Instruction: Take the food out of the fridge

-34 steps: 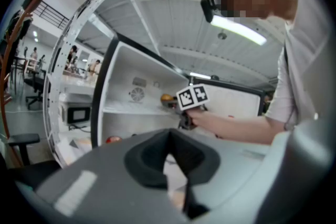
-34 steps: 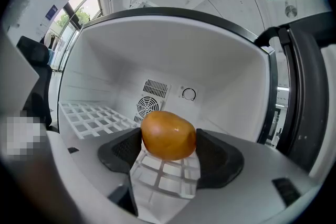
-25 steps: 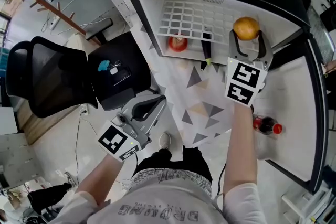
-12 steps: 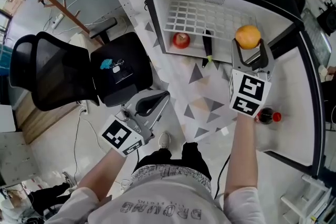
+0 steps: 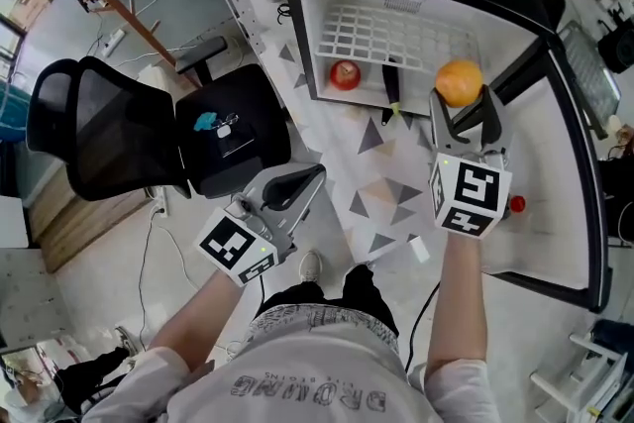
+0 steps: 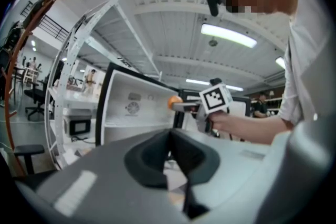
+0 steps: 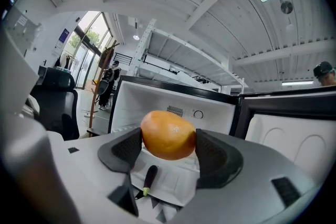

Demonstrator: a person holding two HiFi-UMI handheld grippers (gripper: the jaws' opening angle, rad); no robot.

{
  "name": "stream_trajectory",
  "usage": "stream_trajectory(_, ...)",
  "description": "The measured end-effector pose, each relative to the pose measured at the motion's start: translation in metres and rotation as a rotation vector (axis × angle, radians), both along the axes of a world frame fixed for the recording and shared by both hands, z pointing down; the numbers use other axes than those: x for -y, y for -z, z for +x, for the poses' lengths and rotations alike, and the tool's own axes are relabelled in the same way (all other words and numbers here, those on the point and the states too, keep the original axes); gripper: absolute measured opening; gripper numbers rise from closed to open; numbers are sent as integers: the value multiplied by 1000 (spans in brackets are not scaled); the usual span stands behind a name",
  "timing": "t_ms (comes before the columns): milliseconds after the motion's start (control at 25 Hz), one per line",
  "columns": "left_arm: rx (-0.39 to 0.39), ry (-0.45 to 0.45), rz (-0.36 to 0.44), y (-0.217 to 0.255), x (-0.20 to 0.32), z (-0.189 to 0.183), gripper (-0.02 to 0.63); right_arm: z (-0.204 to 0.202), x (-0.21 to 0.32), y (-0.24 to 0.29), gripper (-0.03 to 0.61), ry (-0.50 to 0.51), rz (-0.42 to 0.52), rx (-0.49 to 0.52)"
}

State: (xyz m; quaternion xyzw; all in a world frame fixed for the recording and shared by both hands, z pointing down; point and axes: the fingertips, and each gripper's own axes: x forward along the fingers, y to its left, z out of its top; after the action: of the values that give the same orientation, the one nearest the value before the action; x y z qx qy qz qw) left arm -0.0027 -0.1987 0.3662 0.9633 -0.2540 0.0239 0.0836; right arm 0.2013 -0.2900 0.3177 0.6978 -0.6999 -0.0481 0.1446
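My right gripper is shut on an orange fruit, held in front of the open fridge; the same orange fruit sits squeezed between the black pads in the right gripper view. Inside the fridge a red apple and a dark eggplant lie on the lower floor under a white wire shelf. The eggplant also shows below the fruit. My left gripper hangs low at the left, shut and empty, away from the fridge.
A black office chair with small items on its seat stands left of the fridge. The fridge door swings open at the right, a red-capped bottle in its shelf. Patterned floor lies between me and the fridge.
My right gripper has drawn back out of the fridge toward me with the orange fruit. The left gripper rose slightly; the view shifted.
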Motion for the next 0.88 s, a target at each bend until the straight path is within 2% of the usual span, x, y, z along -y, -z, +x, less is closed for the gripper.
stream_trajectory(880, -1, -4, 58, 25, -14, -9, 6, -46, -82, 0, 319, 120, -45, 66)
